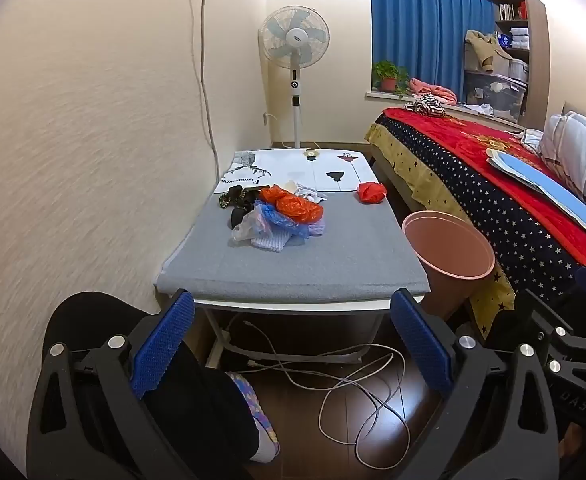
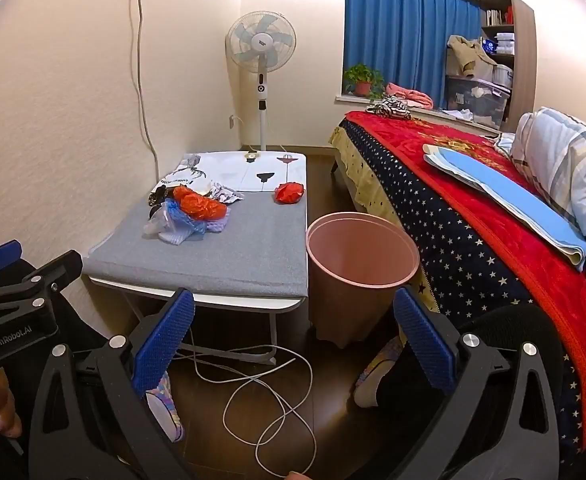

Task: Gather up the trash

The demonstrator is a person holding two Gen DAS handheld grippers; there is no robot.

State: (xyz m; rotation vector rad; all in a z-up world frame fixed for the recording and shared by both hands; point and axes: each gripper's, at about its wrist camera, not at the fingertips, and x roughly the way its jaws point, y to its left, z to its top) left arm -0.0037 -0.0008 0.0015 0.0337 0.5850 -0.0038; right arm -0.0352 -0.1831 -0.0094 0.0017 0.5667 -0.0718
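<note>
A pile of crumpled plastic bags and wrappers (image 1: 277, 216) (image 2: 191, 212), orange, blue and clear, lies on the low grey-topped table (image 1: 293, 268) (image 2: 213, 264). A separate red crumpled bag (image 1: 371, 192) (image 2: 289, 192) lies toward the table's right edge. An empty pink bin (image 1: 449, 252) (image 2: 361, 256) stands on the floor between table and bed. My left gripper (image 1: 293, 344) is open and empty, held before the table's near edge. My right gripper (image 2: 293, 344) is open and empty, low over the floor in front of the bin.
A bed with a red blanket (image 1: 493, 184) (image 2: 473, 208) lines the right side. White cables (image 1: 357, 392) (image 2: 269, 392) loop on the dark floor under the table. A standing fan (image 1: 295, 40) (image 2: 261, 44) is in the far corner. The person's slippered feet (image 2: 165, 408) are near the grippers.
</note>
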